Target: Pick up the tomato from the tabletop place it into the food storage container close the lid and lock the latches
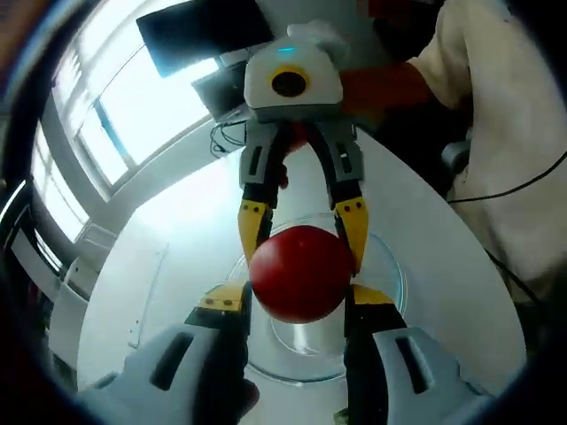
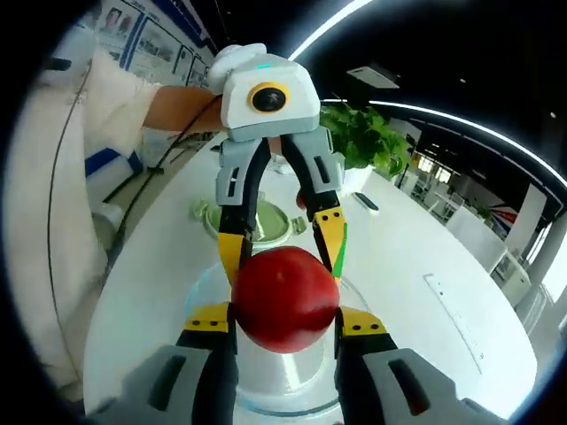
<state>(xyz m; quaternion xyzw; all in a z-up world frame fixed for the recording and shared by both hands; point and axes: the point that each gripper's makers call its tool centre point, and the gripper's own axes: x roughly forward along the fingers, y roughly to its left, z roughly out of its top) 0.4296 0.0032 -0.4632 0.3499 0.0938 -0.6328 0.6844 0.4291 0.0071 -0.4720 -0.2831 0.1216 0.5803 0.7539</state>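
Both grippers, left gripper (image 1: 297,305) and right gripper (image 2: 285,320), clamp the red tomato (image 2: 285,299) from opposite sides, holding it just above the clear food storage container (image 1: 390,274) on the white table (image 2: 399,257).

White round desk (image 2: 416,257) is seen; clear container (image 2: 208,288) rests on it, green-rimmed lid (image 2: 270,221) just beyond, potted plant (image 2: 368,142) farther off.

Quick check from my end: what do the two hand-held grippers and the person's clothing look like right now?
Both match: the left hand-held gripper and right hand-held gripper have white bodies with a yellow-ringed lens, grey linkages and black jaws with yellow segments. The person wears a cream top, crossed by a thin black cable, and a white glove.
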